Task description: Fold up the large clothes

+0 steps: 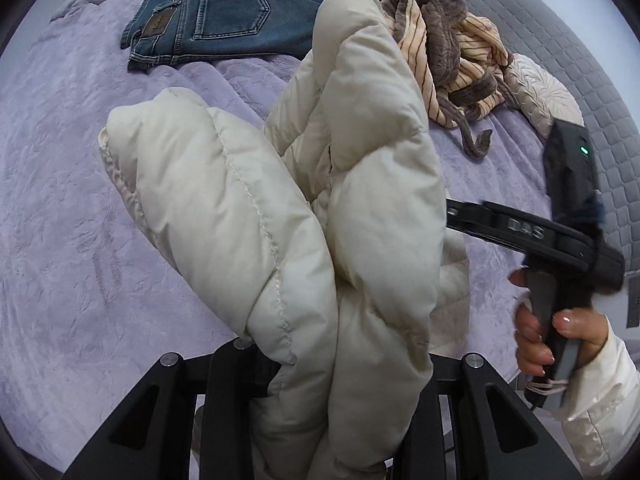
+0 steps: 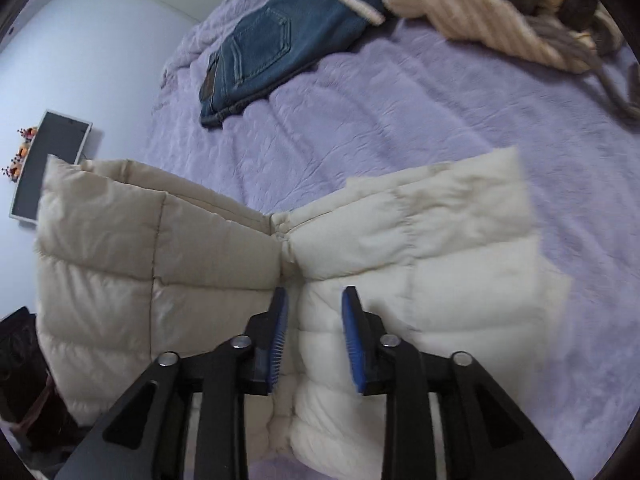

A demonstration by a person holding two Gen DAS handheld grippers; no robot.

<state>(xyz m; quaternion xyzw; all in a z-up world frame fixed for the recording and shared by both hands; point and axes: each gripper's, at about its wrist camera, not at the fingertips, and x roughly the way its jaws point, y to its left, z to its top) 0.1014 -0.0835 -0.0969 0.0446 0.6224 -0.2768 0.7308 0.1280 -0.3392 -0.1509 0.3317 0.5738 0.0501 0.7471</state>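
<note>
A cream puffer jacket (image 1: 304, 216) fills the left wrist view, bunched and lifted above the purple bedspread (image 1: 60, 200). My left gripper (image 1: 320, 368) is shut on a thick fold of it; the fingertips are buried in the fabric. In the right wrist view the same jacket (image 2: 200, 280) hangs in front, partly resting on the bed. My right gripper (image 2: 314, 332) is open, its blue pads (image 2: 352, 344) on either side of a jacket fold without clamping it. The right tool and the hand holding it show in the left wrist view (image 1: 560, 248).
Folded blue jeans (image 1: 216, 24) lie at the far side of the bed, also in the right wrist view (image 2: 264, 44). A crumpled striped tan and brown garment (image 1: 448, 52) lies at the far right. A grey quilted headboard (image 1: 580, 60) and a pillow (image 1: 540, 92) stand to the right.
</note>
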